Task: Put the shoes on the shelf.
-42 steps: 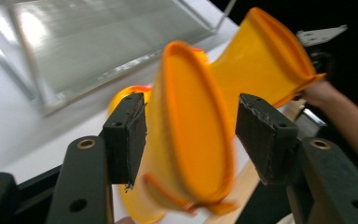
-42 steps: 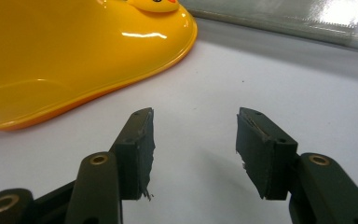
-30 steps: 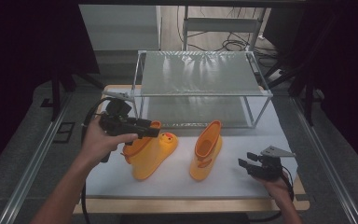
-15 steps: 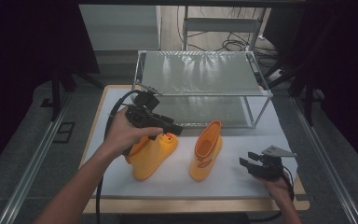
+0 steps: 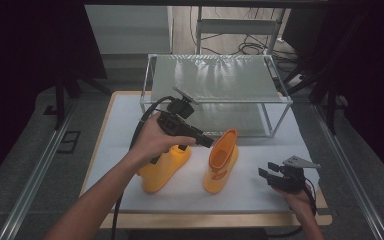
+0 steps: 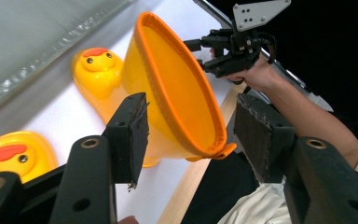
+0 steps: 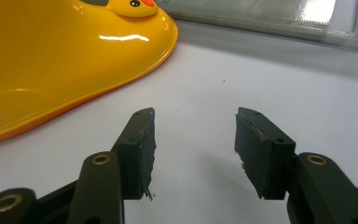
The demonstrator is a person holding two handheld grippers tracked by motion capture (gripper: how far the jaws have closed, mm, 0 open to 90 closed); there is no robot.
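Left gripper hovered at frame centre, jaws spread wide around the right boot's cuff, not clamped. Right gripper sat lower right, jaws released, gripping nothing. Left boot stood alongside.

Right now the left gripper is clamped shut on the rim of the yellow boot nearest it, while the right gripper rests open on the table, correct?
Not quite: the left gripper is open, its jaws either side of the yellow boot rim without closing on it, as the left gripper view shows. The right gripper is indeed open.
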